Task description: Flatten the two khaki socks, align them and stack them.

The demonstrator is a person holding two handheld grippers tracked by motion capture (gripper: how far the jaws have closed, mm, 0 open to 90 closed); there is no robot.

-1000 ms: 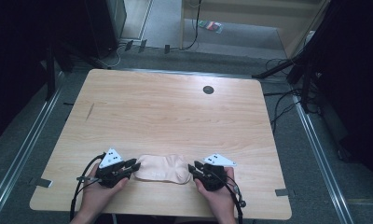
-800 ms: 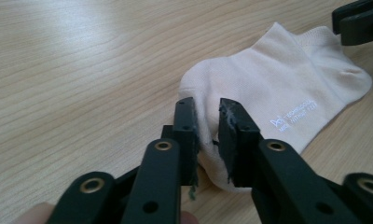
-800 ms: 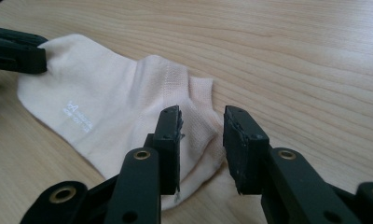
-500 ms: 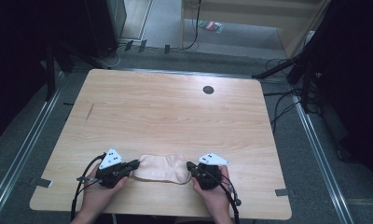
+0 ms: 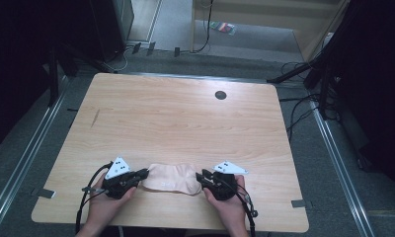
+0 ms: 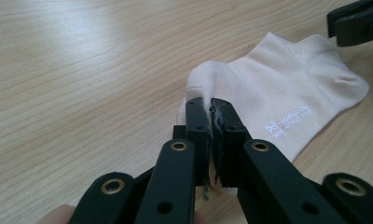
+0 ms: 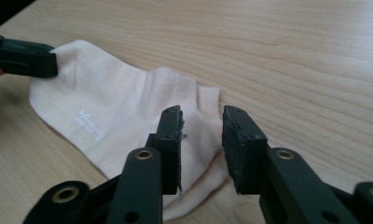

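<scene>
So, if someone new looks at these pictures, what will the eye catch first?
First, the pale sock lying flat at the near edge of the wooden table, between two hand-held grippers. The left gripper is shut on one end of the sock, pinching a fold of fabric. The right gripper has just been opening; its fingers stand apart over the ribbed cuff.

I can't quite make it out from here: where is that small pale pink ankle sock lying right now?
In the high view the pale pink ankle sock lies flat near the wooden table's front edge, between the left gripper, shut on one end, and the right gripper at the other.
</scene>
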